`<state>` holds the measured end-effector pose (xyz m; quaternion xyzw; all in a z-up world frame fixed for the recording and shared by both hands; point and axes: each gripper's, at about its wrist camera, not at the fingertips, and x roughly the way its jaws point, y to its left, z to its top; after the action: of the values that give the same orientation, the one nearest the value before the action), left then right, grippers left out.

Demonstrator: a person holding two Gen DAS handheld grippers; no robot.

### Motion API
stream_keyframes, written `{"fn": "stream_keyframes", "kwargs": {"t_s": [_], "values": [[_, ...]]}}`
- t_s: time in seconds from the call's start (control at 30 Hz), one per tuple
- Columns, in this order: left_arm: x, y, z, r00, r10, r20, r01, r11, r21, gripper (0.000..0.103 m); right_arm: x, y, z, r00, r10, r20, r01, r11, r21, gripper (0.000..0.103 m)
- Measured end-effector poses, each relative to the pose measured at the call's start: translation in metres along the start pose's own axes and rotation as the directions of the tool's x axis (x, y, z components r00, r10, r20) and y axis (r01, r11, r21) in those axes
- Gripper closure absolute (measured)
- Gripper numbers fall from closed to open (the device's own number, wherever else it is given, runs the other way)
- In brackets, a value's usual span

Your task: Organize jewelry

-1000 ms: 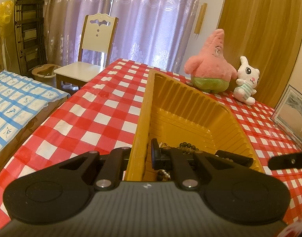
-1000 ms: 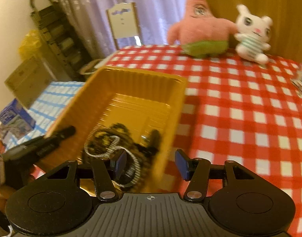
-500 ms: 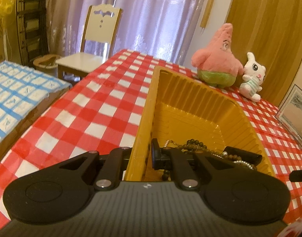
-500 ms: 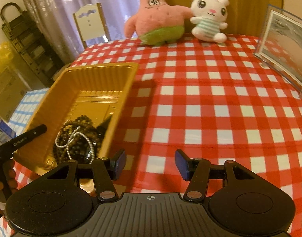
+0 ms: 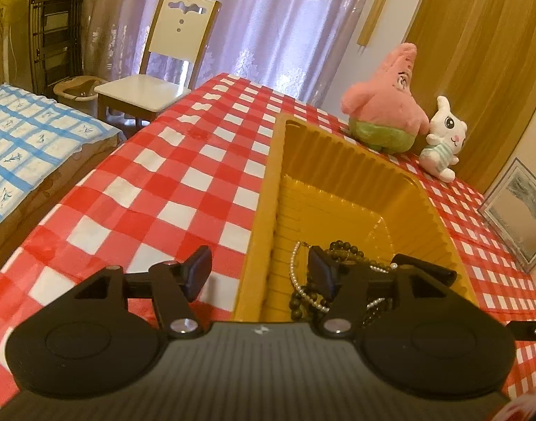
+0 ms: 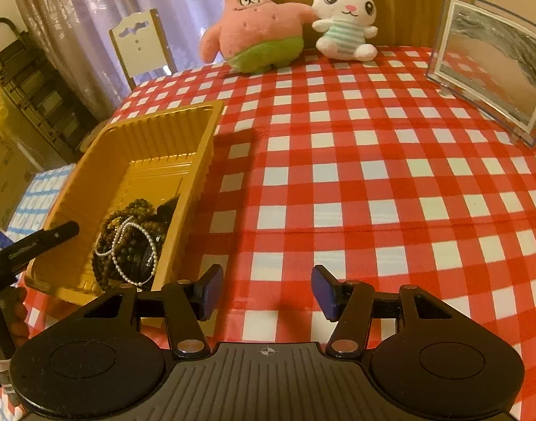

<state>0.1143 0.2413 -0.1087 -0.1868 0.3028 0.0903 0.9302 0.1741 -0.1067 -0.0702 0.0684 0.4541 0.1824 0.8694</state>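
A yellow plastic tray (image 5: pixel 338 161) stands on the red-and-white checked tablecloth (image 6: pixel 338 175). At its near end lies a tangle of dark bead strings (image 5: pixel 341 249) and a white pearl string (image 5: pixel 296 273). My left gripper (image 5: pixel 259 266) straddles the tray's left wall; its jaws are opening and the pads stand clear of the wall on both sides. In the right wrist view the tray (image 6: pixel 92 161) and the beads (image 6: pixel 127 242) are at the left. My right gripper (image 6: pixel 264 289) is open over bare cloth to the right of the tray, with nothing between its fingers.
A pink star plush (image 6: pixel 257 28) and a white bunny plush (image 6: pixel 345 24) sit at the table's far edge. A clear picture frame (image 6: pixel 489 77) stands at the right. Beyond the table's left edge are a chair (image 5: pixel 162 66) and a blue checked cover (image 5: pixel 29 147).
My left gripper, shut on the tray's left wall before, has spread its jaws off it. My right gripper has swung right, from over the tray to the open cloth.
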Motion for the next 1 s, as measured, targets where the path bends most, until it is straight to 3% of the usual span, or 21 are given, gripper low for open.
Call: {"fn": "stream_keyframes", "kwargs": {"t_s": [0.23,0.47,0.73,1.0], "values": [[-0.036,-0.001,0.005,0.998,0.041,0.041,-0.044,0.997,0.057,0.045,-0.015,0.002,-0.010,0.997,-0.077,0.027,0.078,0.997,-0.022,0.047],[-0.072,-0.033,0.004,0.996,0.087,-0.015,-0.083,0.981,0.175,0.038,-0.037,0.007,-0.016,0.989,-0.124,0.076,0.132,0.986,-0.104,0.047],[-0.106,-0.086,-0.017,0.985,0.121,-0.126,-0.097,0.979,0.180,0.038,-0.069,-0.010,-0.023,1.000,0.012,0.008,-0.011,0.998,-0.059,0.047],[-0.148,-0.131,-0.041,0.981,0.102,-0.163,-0.068,0.978,0.200,0.036,-0.107,-0.020,-0.043,0.996,0.058,-0.061,-0.062,0.996,-0.068,0.047]]}}
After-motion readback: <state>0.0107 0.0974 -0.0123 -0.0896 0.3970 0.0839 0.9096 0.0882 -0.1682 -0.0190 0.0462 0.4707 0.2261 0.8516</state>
